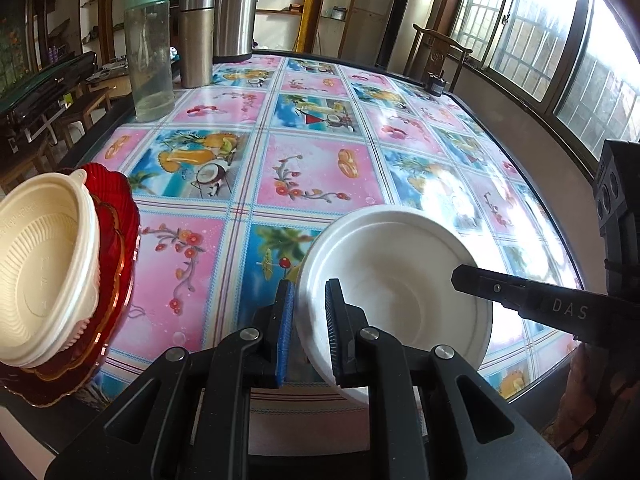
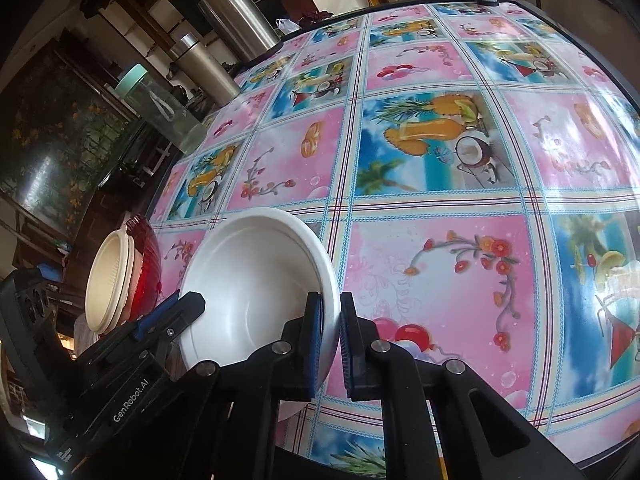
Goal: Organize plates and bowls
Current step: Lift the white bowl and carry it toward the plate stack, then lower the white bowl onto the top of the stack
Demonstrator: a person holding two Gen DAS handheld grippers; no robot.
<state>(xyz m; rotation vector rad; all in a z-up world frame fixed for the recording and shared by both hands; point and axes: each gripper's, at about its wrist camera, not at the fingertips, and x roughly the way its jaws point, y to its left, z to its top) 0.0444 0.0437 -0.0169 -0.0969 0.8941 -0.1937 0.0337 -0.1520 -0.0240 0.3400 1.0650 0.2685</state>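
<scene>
I'm pinching the white bowl (image 1: 396, 284) by its rim from two sides: my left gripper (image 1: 310, 328) is clamped on the near-left wall, my right gripper (image 2: 330, 344) is closed on the opposite wall. The bowl is tilting just above the tablecloth (image 1: 320, 168), near the table's front edge. At the left edge, cream bowls (image 1: 44, 260) are already nesting on red plates (image 1: 116, 216). So I'm judging the stack mostly done; this white bowl is left to go onto it.

Tilted white bowl (image 1: 394, 280) near stacked bowls (image 1: 44, 264)
</scene>
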